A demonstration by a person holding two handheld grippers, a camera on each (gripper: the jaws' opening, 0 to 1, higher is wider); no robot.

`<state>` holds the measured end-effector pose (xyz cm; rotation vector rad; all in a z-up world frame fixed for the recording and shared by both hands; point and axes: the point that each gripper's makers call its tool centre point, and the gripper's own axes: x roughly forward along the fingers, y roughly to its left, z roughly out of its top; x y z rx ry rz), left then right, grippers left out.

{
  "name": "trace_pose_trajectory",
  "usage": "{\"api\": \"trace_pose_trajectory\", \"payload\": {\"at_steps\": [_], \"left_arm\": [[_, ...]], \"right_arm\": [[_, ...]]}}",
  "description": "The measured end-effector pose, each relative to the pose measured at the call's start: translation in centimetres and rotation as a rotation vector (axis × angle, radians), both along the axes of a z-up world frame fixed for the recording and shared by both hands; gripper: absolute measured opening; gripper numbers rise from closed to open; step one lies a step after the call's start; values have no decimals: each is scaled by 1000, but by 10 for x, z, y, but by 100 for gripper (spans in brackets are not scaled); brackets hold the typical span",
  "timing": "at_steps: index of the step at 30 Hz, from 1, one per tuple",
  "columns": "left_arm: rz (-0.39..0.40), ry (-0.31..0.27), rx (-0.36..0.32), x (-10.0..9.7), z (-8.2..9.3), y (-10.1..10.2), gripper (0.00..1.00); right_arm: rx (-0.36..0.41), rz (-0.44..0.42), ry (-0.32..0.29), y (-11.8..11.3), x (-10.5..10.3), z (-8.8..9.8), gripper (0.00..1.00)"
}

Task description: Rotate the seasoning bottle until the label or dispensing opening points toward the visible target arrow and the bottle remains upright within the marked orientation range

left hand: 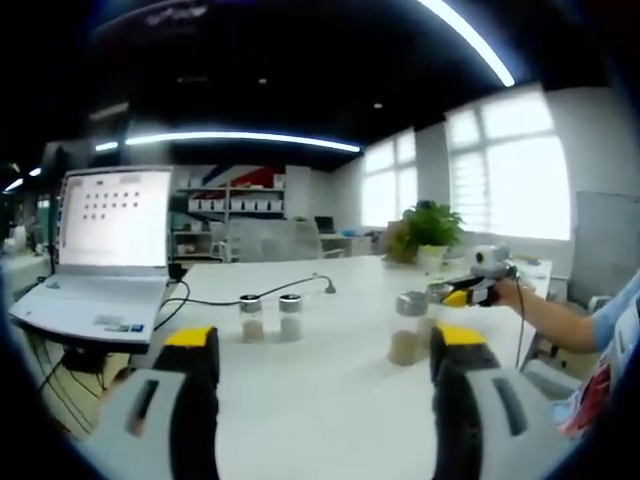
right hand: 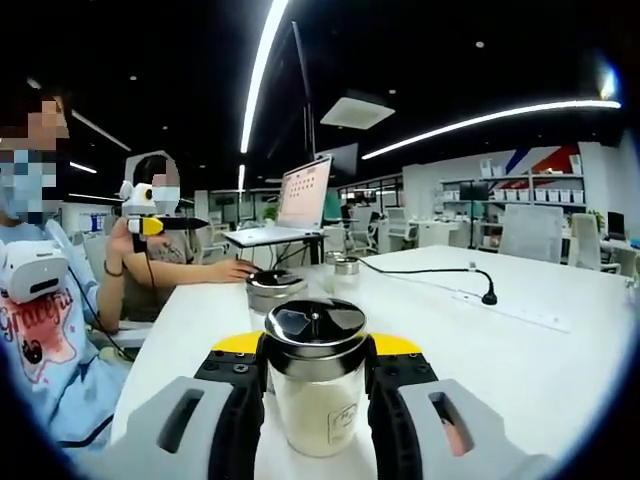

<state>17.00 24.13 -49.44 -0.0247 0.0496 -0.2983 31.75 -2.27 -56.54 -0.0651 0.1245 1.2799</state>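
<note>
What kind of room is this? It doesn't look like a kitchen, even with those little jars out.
Most likely an open-plan office or lab. A laptop sits open on a long white table, shelving with boxes lines the back wall, and rows of desks with office chairs stretch out under strip lights.

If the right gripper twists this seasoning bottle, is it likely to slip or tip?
The seasoning bottle looks like smooth glass, so it may slip between the right gripper jaws. Its metal lid sits high above the partly filled bottle, so tipping seems possible though unlikely.
</note>
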Motion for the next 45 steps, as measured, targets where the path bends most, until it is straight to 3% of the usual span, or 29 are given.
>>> {"api": "trace_pose_trajectory", "payload": {"at_steps": [11, 25, 45], "left_arm": [[13, 3, -4, 0, 0, 4, 92], [11, 7, -6, -2, 0, 3, 92], [25, 7, -7, -5, 1, 9, 92]], "right_arm": [[-61, -129, -2, 1, 2, -2, 38], [-74, -292, 11, -1, 6, -6, 37], [-82, -704, 18, -7, 8, -8, 37]]}}
